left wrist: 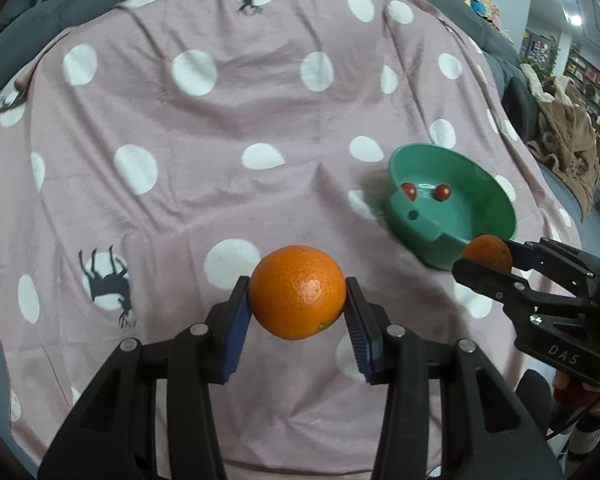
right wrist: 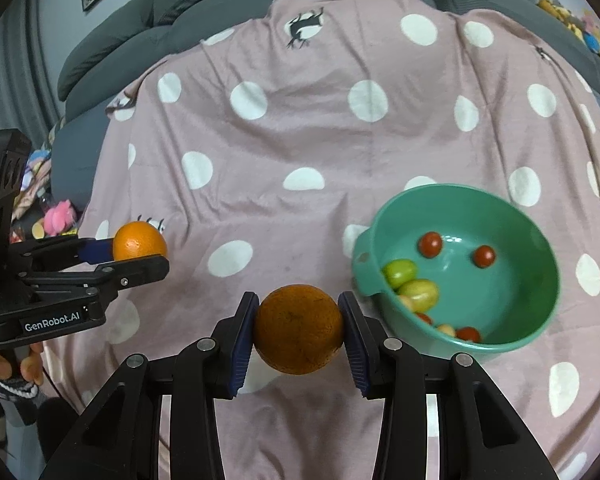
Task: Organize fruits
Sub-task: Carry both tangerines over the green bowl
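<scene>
My left gripper [left wrist: 297, 300] is shut on a bright orange [left wrist: 297, 291] and holds it above the blanket. It also shows in the right wrist view [right wrist: 140, 252] at the left with its orange [right wrist: 139, 242]. My right gripper [right wrist: 299, 326] is shut on a darker orange [right wrist: 299, 329], just left of the green bowl [right wrist: 540, 280]. In the left wrist view the right gripper [left wrist: 488, 258] holds its orange [left wrist: 487, 251] at the near rim of the bowl [left wrist: 496, 196]. The bowl holds red cherry tomatoes [right wrist: 430, 244] and green-yellow small fruits [right wrist: 418, 293].
A pink blanket with white dots [left wrist: 220, 120] covers a grey sofa [right wrist: 112, 36]. Toys and clutter [right wrist: 56, 216] lie off the blanket's left edge. A brown throw [left wrist: 568, 148] and shelves are at the far right.
</scene>
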Tool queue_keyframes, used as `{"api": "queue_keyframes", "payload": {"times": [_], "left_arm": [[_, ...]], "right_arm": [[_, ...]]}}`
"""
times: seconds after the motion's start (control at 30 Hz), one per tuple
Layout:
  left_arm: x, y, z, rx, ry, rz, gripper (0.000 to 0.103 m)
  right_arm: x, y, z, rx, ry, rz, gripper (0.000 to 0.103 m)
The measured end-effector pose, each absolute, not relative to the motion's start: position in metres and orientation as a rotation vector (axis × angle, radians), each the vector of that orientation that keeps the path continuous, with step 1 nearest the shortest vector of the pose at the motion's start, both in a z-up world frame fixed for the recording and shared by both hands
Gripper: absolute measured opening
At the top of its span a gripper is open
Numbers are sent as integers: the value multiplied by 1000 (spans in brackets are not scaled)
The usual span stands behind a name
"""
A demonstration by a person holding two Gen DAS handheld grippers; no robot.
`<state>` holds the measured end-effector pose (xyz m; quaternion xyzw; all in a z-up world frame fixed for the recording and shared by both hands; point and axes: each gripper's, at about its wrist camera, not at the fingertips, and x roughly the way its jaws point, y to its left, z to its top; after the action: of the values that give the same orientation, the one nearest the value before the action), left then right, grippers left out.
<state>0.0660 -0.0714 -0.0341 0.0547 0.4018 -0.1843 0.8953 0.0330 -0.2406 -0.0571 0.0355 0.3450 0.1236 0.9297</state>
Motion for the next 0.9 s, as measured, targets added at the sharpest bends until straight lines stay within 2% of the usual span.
{"api": "queue_keyframes", "payload": {"times": [0.43,0.9], "left_arm": [[74,-147,-16,172,794,-514,45],[94,-212,-21,222,795,-617,45]], "right_arm": [[30,-292,-50,134,666,163,43],[44,-345,-59,179,678,48,43]]}}
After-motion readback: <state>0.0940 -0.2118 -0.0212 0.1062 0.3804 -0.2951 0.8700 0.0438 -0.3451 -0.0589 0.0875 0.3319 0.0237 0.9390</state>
